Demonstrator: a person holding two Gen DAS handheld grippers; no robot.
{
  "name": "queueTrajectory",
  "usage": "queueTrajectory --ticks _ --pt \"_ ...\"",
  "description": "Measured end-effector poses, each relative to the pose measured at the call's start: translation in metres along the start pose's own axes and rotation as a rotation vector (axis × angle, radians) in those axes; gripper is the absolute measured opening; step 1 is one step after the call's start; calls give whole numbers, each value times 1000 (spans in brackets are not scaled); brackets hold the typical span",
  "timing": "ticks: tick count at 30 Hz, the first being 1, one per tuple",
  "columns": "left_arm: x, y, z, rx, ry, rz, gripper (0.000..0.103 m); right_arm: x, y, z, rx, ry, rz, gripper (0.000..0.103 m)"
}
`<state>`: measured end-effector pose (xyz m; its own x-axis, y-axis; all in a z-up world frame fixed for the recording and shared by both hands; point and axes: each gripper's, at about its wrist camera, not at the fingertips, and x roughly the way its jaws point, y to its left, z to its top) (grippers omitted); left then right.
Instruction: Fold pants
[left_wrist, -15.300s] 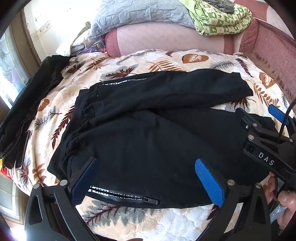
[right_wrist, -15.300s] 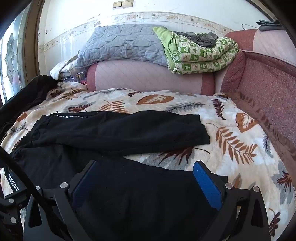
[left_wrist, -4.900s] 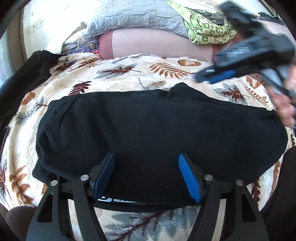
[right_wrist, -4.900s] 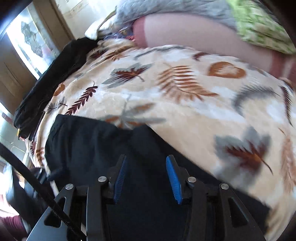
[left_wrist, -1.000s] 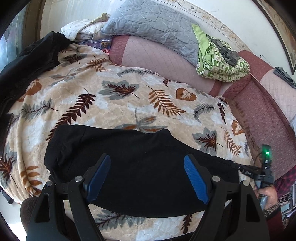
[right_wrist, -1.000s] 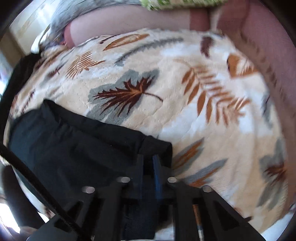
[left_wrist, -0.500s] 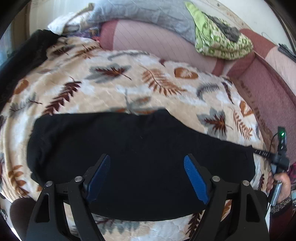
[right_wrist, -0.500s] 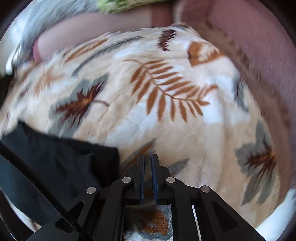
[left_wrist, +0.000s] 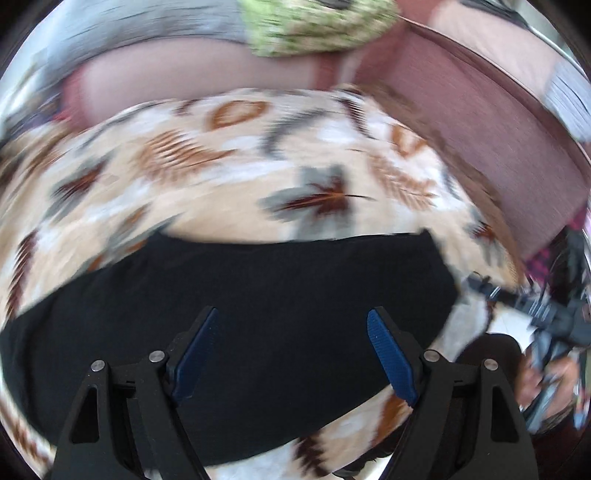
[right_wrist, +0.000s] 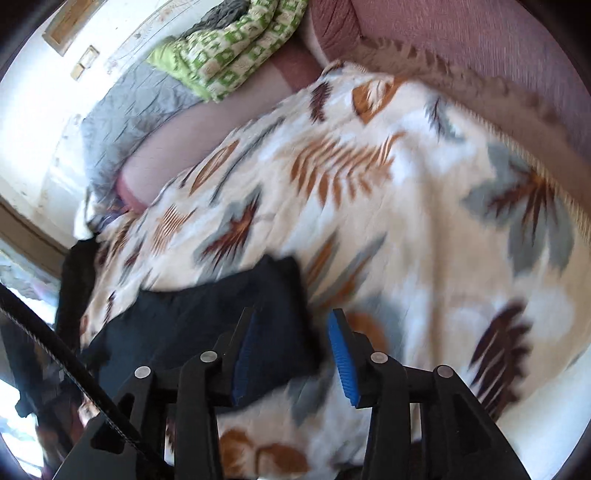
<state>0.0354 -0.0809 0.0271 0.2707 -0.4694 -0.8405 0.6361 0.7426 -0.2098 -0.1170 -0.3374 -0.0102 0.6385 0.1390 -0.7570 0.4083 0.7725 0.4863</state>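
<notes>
The black pants (left_wrist: 258, 306) lie folded lengthwise as one long band across the leaf-print blanket (left_wrist: 314, 147). My left gripper (left_wrist: 291, 354) is open and empty above the band's middle. In the right wrist view the pants' right end (right_wrist: 207, 325) lies on the blanket (right_wrist: 406, 221). My right gripper (right_wrist: 295, 354) is open and empty, its jaws straddling the corner of that end. The right gripper also shows blurred in the left wrist view (left_wrist: 532, 314), just off the pants' right end.
A pink sofa back (left_wrist: 480, 122) runs behind and to the right of the blanket. A green patterned quilt (right_wrist: 229, 48) and a grey quilt (right_wrist: 125, 110) sit on it. Another dark garment (right_wrist: 77, 280) lies at the blanket's left edge.
My right gripper was shut half a second ago and has opened; it now sits beside the pants' end. The left view has swung right and tilted; both views are motion-blurred.
</notes>
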Motion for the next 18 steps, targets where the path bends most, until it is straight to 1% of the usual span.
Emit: queueTrajectory --ticks 4,7,8,11,12,15,18 --pt "40 -41 31 109 58 -64 81 9 -4 -27 27 39 47 44" --pt "79 -70 53 160 134 -116 81 23 -10 -35 61 62 71 46" --pt "95 -81 61 176 160 -121 81 26 -12 -36 73 64 80 46" --pt "125 -101 74 226 206 -111 81 38 -16 -38 101 70 110 52" --pt "136 -107 77 247 225 -97 81 41 -15 -38 103 67 120 54" --pt "164 -118 84 279 274 -90 81 43 -13 -35 99 44 150 63" --pt "183 -125 85 303 311 -82 81 50 -8 -31 79 19 160 63"
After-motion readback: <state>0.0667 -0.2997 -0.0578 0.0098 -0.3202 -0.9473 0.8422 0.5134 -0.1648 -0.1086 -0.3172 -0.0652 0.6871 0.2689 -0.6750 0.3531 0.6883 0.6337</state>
